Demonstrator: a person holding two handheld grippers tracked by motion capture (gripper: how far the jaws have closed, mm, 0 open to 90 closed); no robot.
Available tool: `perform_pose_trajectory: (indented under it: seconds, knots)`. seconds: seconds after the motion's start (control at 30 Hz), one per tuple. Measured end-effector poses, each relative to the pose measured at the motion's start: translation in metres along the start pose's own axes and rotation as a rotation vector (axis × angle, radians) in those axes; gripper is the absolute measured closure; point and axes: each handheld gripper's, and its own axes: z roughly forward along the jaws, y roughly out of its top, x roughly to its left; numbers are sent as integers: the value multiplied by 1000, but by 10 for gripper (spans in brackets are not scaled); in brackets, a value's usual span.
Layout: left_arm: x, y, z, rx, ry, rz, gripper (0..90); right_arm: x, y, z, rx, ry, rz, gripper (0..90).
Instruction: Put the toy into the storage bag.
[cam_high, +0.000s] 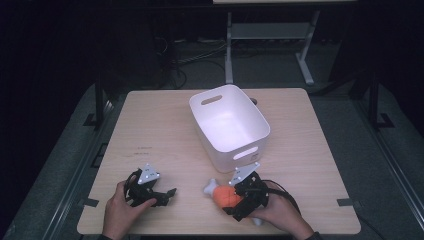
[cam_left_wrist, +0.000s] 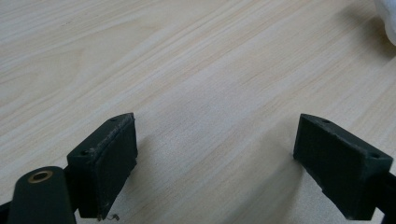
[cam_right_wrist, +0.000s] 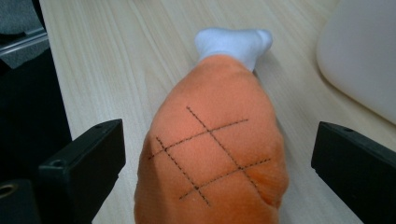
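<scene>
Looking down from the high view, you are resting both hands at the desk's (cam_high: 165, 125) near edge: your left tool (cam_high: 167, 195) is lying on bare wood, your right tool (cam_high: 235, 197) is sitting over an orange plush drumstick (cam_high: 225, 196), just in front of a white bin (cam_high: 230, 127). In the left gripper view, the left tool (cam_left_wrist: 215, 158) is standing wide apart over bare wood. In the right gripper view, the right tool (cam_right_wrist: 217, 168) is straddling the plush drumstick (cam_right_wrist: 215, 154), jaws apart, not touching it, its white bone end pointing away.
</scene>
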Motion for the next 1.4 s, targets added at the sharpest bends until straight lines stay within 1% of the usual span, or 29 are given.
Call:
perform_pose_trajectory:
  seconds: [0.3,0.53,0.63,0.7,0.83,0.93,1.0,1.13,1.27,1.4]
  knots:
    - [0,0,0,1,0,1,126,2,-4,10,25,13,4,26]
    - [0,0,0,0,0,0,126,5,-8,16,45,0,-9,26]
    - [0,0,0,1,0,1,126,7,-9,18,58,-13,-24,26]
    - [0,0,0,0,0,1,126,7,-9,19,58,-13,-20,27]
    - [0,0,0,0,0,1,126,6,-10,20,65,-25,-14,58]
    - [0,0,0,1,0,1,126,5,-11,18,67,-28,-17,122]
    - [0,0,0,1,0,1,126,5,-11,17,63,-28,-15,148]
    - [0,0,0,1,0,0,126,5,-11,17,61,-24,-14,171]
    - [0,0,0,1,0,1,126,5,-11,16,56,-23,-25,192]
    - [0,0,0,1,0,1,126,4,-12,13,51,-23,-22,199]
